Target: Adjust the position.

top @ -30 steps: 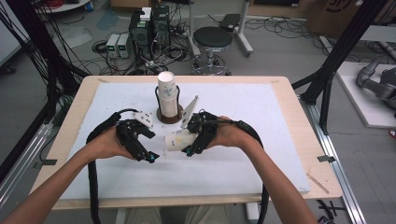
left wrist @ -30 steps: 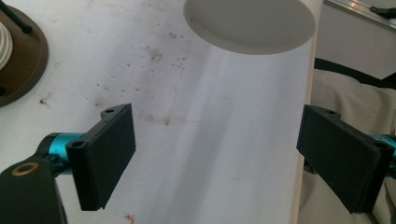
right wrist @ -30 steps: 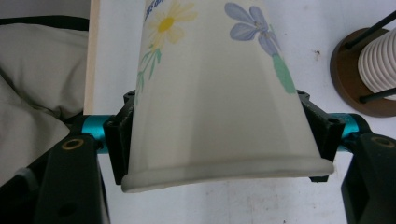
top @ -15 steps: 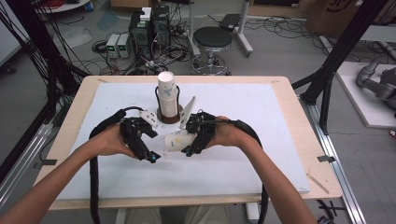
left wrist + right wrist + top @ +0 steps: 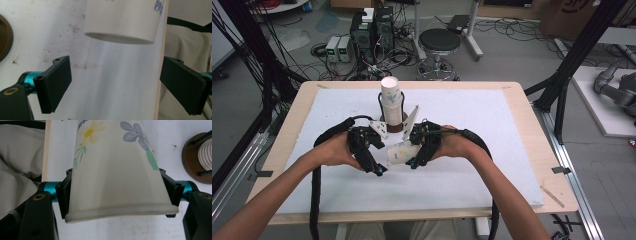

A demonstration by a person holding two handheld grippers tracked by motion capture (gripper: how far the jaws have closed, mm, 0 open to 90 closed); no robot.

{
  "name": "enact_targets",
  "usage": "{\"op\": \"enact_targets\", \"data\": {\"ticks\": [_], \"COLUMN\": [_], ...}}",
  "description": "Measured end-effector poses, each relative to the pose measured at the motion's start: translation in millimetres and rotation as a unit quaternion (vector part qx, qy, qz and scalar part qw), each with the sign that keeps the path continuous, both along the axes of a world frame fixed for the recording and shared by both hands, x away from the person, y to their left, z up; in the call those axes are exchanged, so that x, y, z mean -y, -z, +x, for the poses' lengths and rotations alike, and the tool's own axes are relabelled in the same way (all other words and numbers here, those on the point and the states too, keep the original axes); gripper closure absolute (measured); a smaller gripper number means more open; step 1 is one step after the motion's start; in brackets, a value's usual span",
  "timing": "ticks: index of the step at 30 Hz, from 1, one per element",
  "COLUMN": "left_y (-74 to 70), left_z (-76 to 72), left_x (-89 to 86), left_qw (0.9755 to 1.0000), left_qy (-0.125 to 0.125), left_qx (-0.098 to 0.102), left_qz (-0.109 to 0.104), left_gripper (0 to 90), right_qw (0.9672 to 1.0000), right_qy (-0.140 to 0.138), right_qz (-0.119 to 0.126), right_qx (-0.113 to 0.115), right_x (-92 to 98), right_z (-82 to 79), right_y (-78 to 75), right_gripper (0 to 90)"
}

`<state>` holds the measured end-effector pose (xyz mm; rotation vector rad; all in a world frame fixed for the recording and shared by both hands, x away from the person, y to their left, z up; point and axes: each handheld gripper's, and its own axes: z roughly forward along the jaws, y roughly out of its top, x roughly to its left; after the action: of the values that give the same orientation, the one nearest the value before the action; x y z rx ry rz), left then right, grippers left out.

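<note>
Change: we see the left gripper has drawn slightly back from the paper cup since the earlier frame; jaws apart, nothing between.
Right gripper: clamped on the cup near its rim.
Cup: held above the table between both grippers, lying level, base toward the left gripper.

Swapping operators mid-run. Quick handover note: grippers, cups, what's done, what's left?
Right gripper: shut on the flowered paper cup, clamped near its rim and held on its side above the white mat.
Left gripper: open, nothing between the jaws; the cup's base end sits just ahead of them, apart from both pads.
Stack of cups: upright in the brown holder, behind the two grippers.
Done: one cup is in hand over the mat, away from the stack.
Left: probably a handover or a two-handed step on this cup; the left jaws have not closed on it yet.
</note>
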<state>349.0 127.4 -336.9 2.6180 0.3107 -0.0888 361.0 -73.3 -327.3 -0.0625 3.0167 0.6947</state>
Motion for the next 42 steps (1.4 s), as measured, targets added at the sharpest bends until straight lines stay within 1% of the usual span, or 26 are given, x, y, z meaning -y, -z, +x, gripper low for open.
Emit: {"op": "enact_targets", "data": {"ticks": [4,5,12,17,20,24,27,29,30,32,34,35,38,40,41,42], "left_y": [0.4,0.5,1.6,1.7,1.1,-1.7,-2.2,-1.9,-1.8,-0.8,-0.4,-0.4,0.7,0.6,1.2,1.1], "left_z": [0.7,1.0,1.5,1.7,1.6,2.0,2.3,1.9,2.2,0.5,0.5,1.1,1.0,2.2,1.6,2.3], "left_x": [5.0,8.4,17.1,21.9,24.5,26.5,27.9,28.3,28.8,29.8,30.0,29.7,29.1,28.3,28.1,27.5], "left_qw": [1.0,0.9999,0.9998,0.9996,0.9995,0.9994,0.9993,0.9994,0.9991,0.9993,0.9993,0.9991,0.9991,0.9987,0.9989,0.9989], "left_qy": [0.006,0.01,0.017,0.027,0.032,0.034,0.036,0.035,0.042,0.036,0.038,0.043,0.041,0.048,0.045,0.046], "left_qx": [0.0,-0.001,-0.003,-0.006,-0.001,0.001,0.003,0.002,0.001,-0.003,-0.004,-0.003,-0.006,-0.01,-0.007,-0.004], "left_qz": [-0.003,-0.007,-0.008,-0.004,0.006,0.001,0.002,0.001,0.004,-0.006,-0.007,-0.005,-0.008,-0.008,-0.012,-0.01], "left_gripper": [10.5,10.6,11.2,12.3,13.7,14.2,14.9,17.2,17.2,19.5,22.0,22.6,26.7,28.2,30.7,33.5], "right_qw": [1.0,1.0,1.0,0.9999,0.9999,0.9998,0.9998,0.9998,0.9998,0.9998,0.9998,0.9998,0.9998,0.9998,0.9998,0.9998], "right_qy": [-0.005,-0.007,-0.008,-0.01,-0.014,-0.016,-0.016,-0.016,-0.016,-0.017,-0.018,-0.018,-0.017,-0.018,-0.018,-0.018], "right_qz": [0.002,0.003,0.005,0.007,0.006,0.003,0.004,0.003,0.004,0.003,0.003,0.002,0.002,0.006,0.007,0.006], "right_qx": [-0.003,-0.001,-0.003,-0.006,-0.006,-0.008,-0.007,-0.008,-0.008,-0.008,-0.008,-0.009,-0.007,-0.006,-0.006,-0.008], "right_x": [-2.3,-2.7,-2.1,-1.8,-2.3,-3.4,-3.9,-4.1,-4.3,-4.6,-4.7,-5.1,-5.1,-5.6,-5.9,-6.2], "right_z": [-0.7,-0.9,-1.9,-2.6,-2.4,-3.0,-3.1,-3.3,-3.6,-3.5,-3.4,-3.8,-4.0,-4.3,-4.4,-4.7], "right_y": [0.6,0.5,-0.5,-0.5,0.0,0.9,1.2,1.3,1.3,1.4,1.6,1.8,1.8,1.9,1.8,1.9], "right_gripper": [29.4,29.4,29.4,29.4,29.4,29.4,29.4,29.4,29.4,29.4,29.4,29.4,29.5,29.5,29.4,29.4]}}
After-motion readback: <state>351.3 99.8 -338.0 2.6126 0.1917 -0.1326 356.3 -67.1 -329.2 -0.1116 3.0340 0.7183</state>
